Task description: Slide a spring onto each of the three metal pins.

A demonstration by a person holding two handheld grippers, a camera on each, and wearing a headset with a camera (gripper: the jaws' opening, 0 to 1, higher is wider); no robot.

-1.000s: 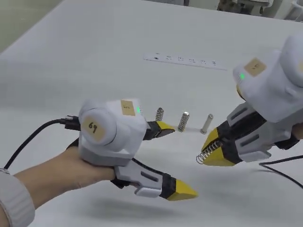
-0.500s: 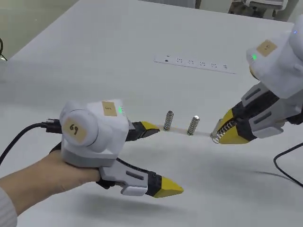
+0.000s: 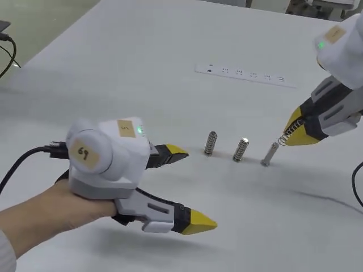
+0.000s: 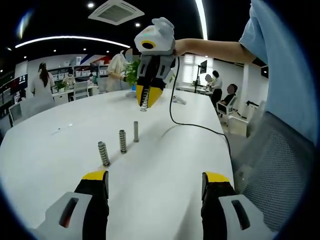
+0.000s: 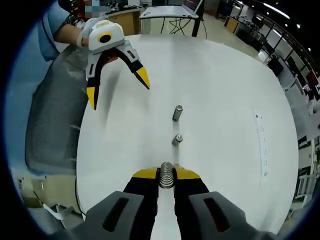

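Spread wide and gripping nothing, the jaws of the left gripper [image 3: 194, 187] sit nearest the person, low over the white table [image 3: 113, 68]. A hand [image 3: 57, 212] grasps the gripper body from beneath, with the forearm entering from the lower left of the head view. A black cable [image 3: 25, 161] trails off the rear. The yellow tips aim toward the row of pins.

Beyond those tips, 3 pins stand upright in 1 line, apart from each other. The first pin [image 3: 210, 143] and second pin [image 3: 241, 149] each carry a coil over the shaft. The third pin [image 3: 269, 154], at the end nearest the other tool, is bare metal.

Further out, the right gripper [image 3: 298, 133] is held raised and tilted nose-down, coming in from the upper right. Its jaws are pinched on 1 spring [image 3: 286, 135], which the right gripper view shows clamped between the yellow tips. In the left gripper view the spring's free end hangs above the third pin, not touching it.

At the far side, a white power strip [image 3: 247, 75] lies flat on the table.
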